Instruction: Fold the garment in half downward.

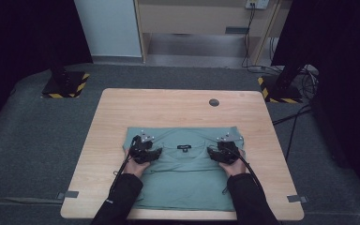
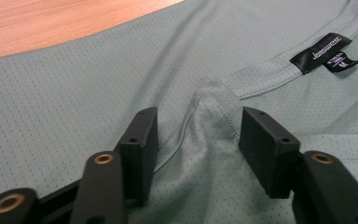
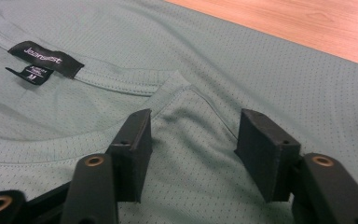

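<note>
The teal T-shirt [image 1: 187, 180] lies flat on the wooden worktop [image 1: 178, 105], collar towards the far edge and hem towards me, so its long axis runs away from my body. I hold my left gripper [image 1: 145, 151] over the left shoulder and my right gripper [image 1: 223, 151] over the right shoulder, one on each side of the neckline [image 1: 184, 157].

What matters for the coming move is where each shoulder seam meets the collar. In the left gripper view my left gripper [image 2: 198, 140] has its jaws apart, and the seam ridge [image 2: 191, 116] runs up between them to the collar band, lying straight ahead of the jaws. In the right gripper view my right gripper [image 3: 193, 144] is also spread wide, and the matching seam corner [image 3: 179, 88] sits just beyond the gap, a little towards the left jaw. Neither pair grips cloth yet. I judge that each hand is as near its own corner as the other, so a pinch at both shoulders looks likely.

The black neck label [image 2: 320, 51] reads something like "Jeanswest"; the smaller size tab [image 3: 31, 73] under it shows an "M", with finer print above it too small to read.
</note>
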Tool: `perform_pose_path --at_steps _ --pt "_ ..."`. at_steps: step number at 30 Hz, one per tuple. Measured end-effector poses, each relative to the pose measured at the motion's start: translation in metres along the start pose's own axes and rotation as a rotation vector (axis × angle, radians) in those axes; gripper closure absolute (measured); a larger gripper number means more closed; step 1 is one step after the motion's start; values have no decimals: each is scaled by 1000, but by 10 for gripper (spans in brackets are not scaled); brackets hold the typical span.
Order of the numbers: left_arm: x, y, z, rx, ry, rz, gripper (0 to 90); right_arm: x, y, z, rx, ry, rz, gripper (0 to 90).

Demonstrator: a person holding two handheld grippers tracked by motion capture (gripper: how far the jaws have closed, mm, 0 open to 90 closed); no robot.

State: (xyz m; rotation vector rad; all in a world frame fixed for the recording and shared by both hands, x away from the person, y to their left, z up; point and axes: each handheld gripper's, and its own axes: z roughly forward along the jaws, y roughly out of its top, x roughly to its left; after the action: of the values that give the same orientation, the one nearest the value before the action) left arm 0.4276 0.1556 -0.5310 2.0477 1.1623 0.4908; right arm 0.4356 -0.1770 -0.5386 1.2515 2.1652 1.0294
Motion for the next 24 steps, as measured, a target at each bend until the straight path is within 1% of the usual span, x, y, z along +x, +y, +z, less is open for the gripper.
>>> perform_pose_path --at_steps 1,2,3,6,9,12,15,18,19,22,24 --pt "0 0 0 0 3 2 489 0 0 0 1 -1 1 474" --pt "-1 0 0 0 15 6 501 0 0 0 2 -2 2 498" --pt "-1 -1 0 -1 20 12 526 1 0 -1 4 -2 2 530" --pt "-3 -1 0 -7 31 15 555 3 1 -2 9 -4 -4 630" --pt "-5 -2 -1 -10 39 27 582 5 1 -3 14 -9 -7 696" --pt "-8 -3 -2 -14 51 45 613 5 1 -4 19 -9 -6 735" --pt "-12 -4 -2 -23 74 74 625 5 1 -5 25 -9 -2 736" --pt "-16 -4 -2 -25 91 100 633 6 1 -6 24 -19 -15 686" --pt "-16 -4 -2 -24 93 104 634 6 1 -6 22 -25 -19 657" --pt "-16 -4 -3 -25 92 109 640 6 1 -6 22 -31 -21 653" --pt "-16 -4 -3 -24 90 110 645 7 1 -6 19 -38 -30 663"
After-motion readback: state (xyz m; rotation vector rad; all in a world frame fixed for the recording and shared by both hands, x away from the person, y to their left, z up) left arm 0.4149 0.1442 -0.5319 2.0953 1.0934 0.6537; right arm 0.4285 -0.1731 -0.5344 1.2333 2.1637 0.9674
